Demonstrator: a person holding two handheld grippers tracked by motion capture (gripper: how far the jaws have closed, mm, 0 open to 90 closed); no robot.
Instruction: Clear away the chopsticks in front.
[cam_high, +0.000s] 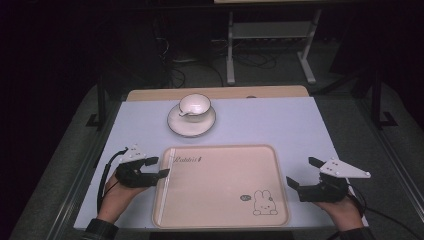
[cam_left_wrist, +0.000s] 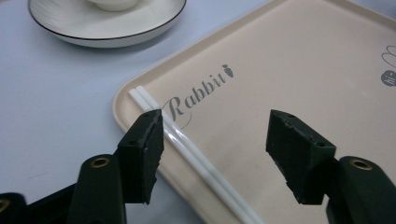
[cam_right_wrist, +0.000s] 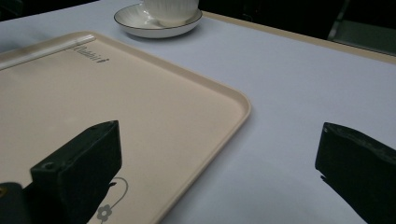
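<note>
1. A pair of white chopsticks (cam_left_wrist: 196, 158) is lying side by side along the left inner edge of the beige tray (cam_high: 220, 200), tucked against the rim, likely so it cannot roll.
2. You are holding your left claw (cam_high: 159, 167) just at that edge, jaws apart, nothing between the pads.
3. Your left hand (cam_high: 117, 192) is resting low on the bench (cam_high: 280, 125), claw pointing level toward the tray.
4. Your right claw (cam_high: 301, 172) is waiting beside the tray's right edge, jaws wide apart, empty.
5. A cup (cam_high: 194, 105) is sitting on a saucer (cam_high: 175, 125) beyond the tray, well apart from both claws.
</note>
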